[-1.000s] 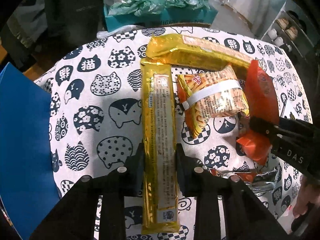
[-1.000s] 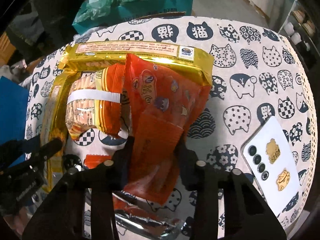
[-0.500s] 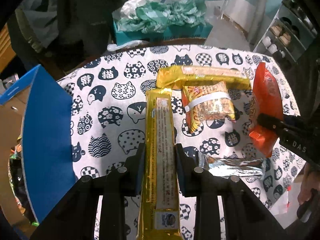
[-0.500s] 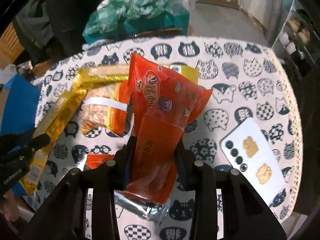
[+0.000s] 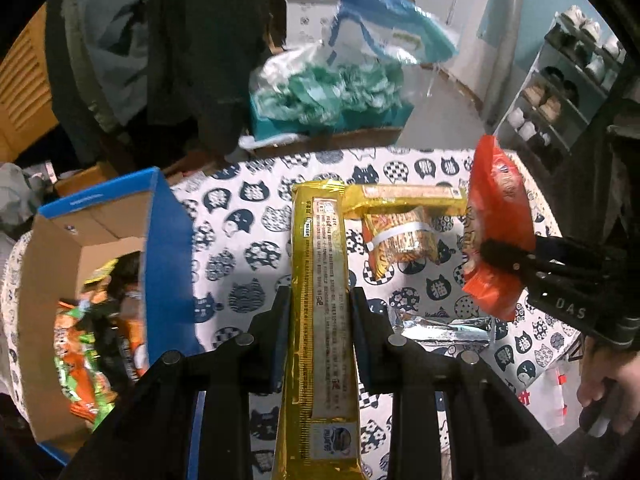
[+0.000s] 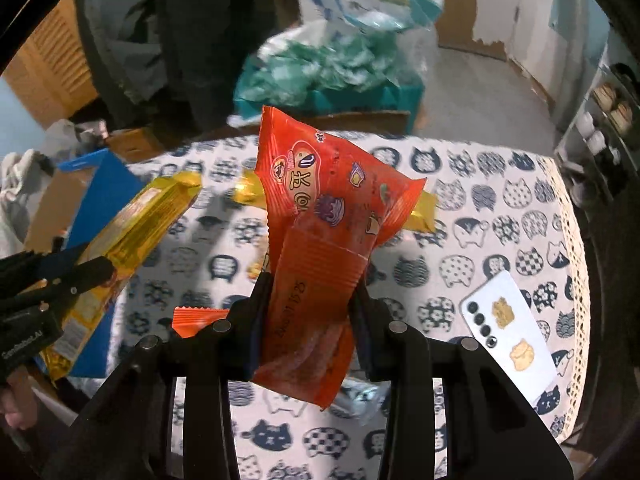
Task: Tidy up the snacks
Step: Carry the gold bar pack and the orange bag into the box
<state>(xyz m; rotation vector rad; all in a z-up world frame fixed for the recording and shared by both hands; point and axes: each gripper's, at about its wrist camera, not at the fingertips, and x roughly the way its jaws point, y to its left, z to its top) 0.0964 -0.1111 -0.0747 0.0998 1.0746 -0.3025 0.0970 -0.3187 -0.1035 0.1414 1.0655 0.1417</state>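
My left tool [image 5: 318, 316] clamps a long glossy gold packet [image 5: 322, 320], my right tool [image 6: 310, 312] a crinkly orange bag [image 6: 320, 216]; both now lifted off the surface [image 5: 248, 236].

Gold long packet [image 5: 322, 312], orange bag [image 6: 320, 240] — cloth [image 5: 240, 240] white with navy cat faces.

Round table [image 5: 248, 216] draped in a white cloth printed with dark cat faces. Behind it, a cardboard box [image 5: 332, 136] heaped with teal and clear plastic bags. Grey floor [image 6: 480, 92]; pale wall with patches of peeled paint [image 6: 472, 20]. Shoe rack [image 5: 560, 92] at right; slatted wooden panel [image 5: 28, 96] at left.
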